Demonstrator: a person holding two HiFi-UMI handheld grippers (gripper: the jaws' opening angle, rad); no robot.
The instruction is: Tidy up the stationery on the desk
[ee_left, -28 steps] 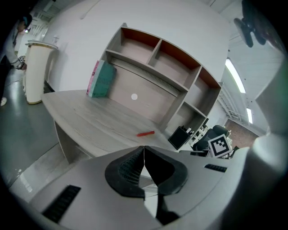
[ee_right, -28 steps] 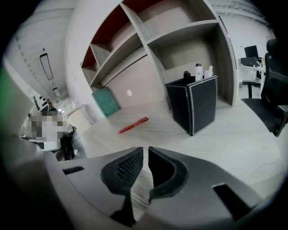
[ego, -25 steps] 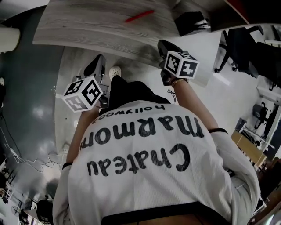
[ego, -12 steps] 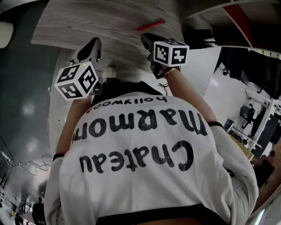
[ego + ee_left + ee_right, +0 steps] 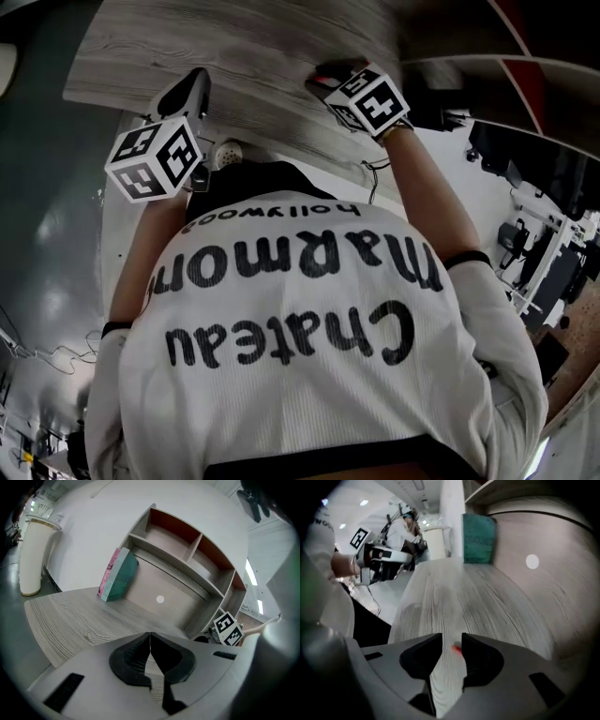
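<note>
While the right hand-held gripper (image 5: pixel 451 638) hangs low over the desk (image 5: pixel 487 606), its two jaws stand apart with a gap between them. A small red thing (image 5: pixel 456 649) lies on the desk and peeks out in that gap, close to the right-side jaw. Only its tip shows, so I think it is a pen, but I cannot be sure. The jaws are not squeezing it. Whether they touch it is too hard to tell.

The left hand-held gripper (image 5: pixel 150 635) has its jaws pressed together, and nothing is between them. It is held out over the near edge of the desk, well apart from the red thing.

A green book (image 5: pixel 119 576) leans at the far end of the desk, against the shelf (image 5: pixel 187 550). The shelf boxes that show look bare.

I think the step now is picking up the red thing, and tidying has only just begun. Next, the right hand-held gripper should likely drop a bit lower, so the red thing sits right in the middle of the gap. Then the jaws can close on it and lift it. The red thing is thin and lies flat, so the jaws must get very near the desk, or it may slip out or roll away. A good home for it might be the shelf.
</note>
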